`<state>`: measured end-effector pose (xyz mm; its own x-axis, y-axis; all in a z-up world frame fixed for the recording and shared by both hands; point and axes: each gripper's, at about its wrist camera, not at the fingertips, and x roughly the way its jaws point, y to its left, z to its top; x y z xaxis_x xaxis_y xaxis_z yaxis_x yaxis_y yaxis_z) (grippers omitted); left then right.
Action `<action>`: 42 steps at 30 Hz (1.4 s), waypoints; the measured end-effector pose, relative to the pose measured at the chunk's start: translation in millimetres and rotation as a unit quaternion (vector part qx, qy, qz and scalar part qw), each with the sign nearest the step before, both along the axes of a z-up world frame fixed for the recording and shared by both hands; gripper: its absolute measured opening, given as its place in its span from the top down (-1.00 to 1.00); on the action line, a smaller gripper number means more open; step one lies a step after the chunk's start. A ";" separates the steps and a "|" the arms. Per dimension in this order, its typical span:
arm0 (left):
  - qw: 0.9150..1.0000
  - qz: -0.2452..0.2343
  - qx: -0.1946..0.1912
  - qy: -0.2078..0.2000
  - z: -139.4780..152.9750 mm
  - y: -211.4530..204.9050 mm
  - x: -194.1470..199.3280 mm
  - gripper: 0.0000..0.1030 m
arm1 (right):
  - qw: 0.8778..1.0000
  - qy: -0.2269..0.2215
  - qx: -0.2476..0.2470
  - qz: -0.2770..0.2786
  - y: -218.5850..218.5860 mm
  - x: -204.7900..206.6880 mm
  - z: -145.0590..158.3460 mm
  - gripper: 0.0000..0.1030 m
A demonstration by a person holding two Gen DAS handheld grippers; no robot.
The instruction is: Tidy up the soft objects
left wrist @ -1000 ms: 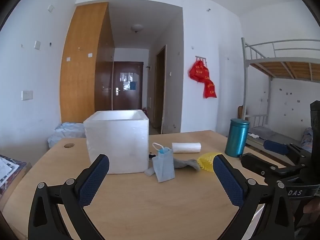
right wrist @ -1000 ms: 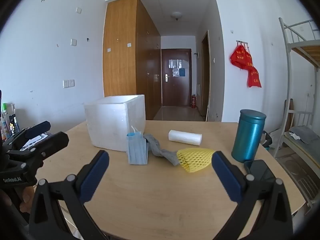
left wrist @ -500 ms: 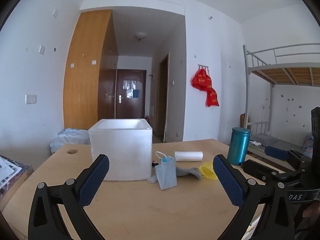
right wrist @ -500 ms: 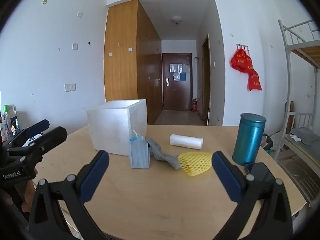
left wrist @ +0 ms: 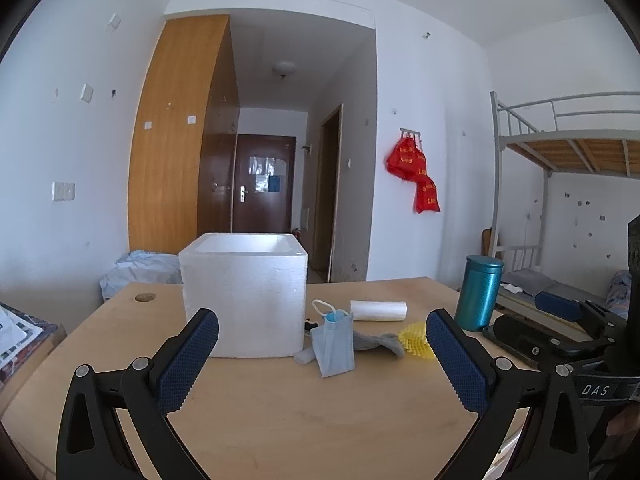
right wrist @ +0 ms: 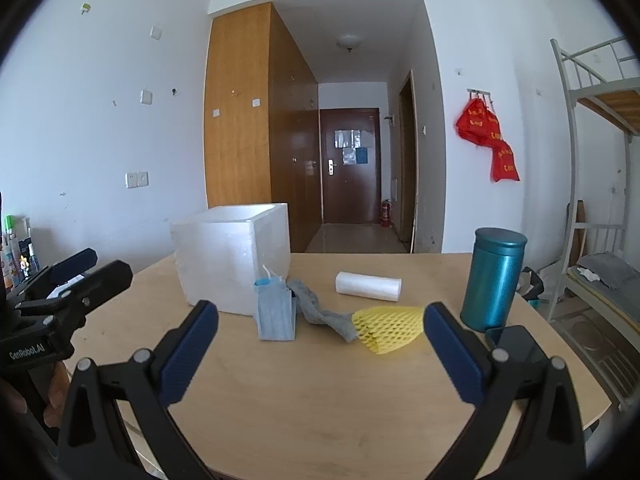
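A white foam box [left wrist: 244, 292] [right wrist: 232, 256] stands open-topped on the wooden table [left wrist: 300, 412] [right wrist: 320, 392]. To its right lie a blue face mask [left wrist: 334, 344] [right wrist: 275, 310], a grey sock [left wrist: 378, 342] [right wrist: 320, 312], a yellow foam net [left wrist: 416, 342] [right wrist: 390, 328] and a white roll [left wrist: 378, 311] [right wrist: 368, 286]. My left gripper [left wrist: 320, 356] is open and empty, short of the mask. My right gripper [right wrist: 320, 348] is open and empty, short of the sock and net.
A teal canister [left wrist: 478, 294] [right wrist: 494, 280] stands at the table's right side, with a dark phone [right wrist: 516, 346] in front of it. A bunk bed [left wrist: 568, 160] is at the right. Bottles and papers [right wrist: 16, 252] are at the left.
Both cameras have tilted upward a little, so the table objects sit lower in each view. Both grippers stay open and empty.
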<state>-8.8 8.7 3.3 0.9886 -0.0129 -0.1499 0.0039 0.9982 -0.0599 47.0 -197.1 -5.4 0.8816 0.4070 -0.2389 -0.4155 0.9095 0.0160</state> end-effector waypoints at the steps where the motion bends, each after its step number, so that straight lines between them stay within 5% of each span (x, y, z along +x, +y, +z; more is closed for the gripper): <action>1: 1.000 0.001 0.000 0.000 0.0 -0.3 0.2 -1.00 | 1.000 -0.001 0.000 -0.001 -0.2 0.0 -0.1 -1.00; 42: 1.000 -0.009 -0.010 0.007 -2.0 -0.6 2.4 -1.00 | 1.000 -0.001 -0.005 -0.001 -1.4 0.6 0.5 -1.00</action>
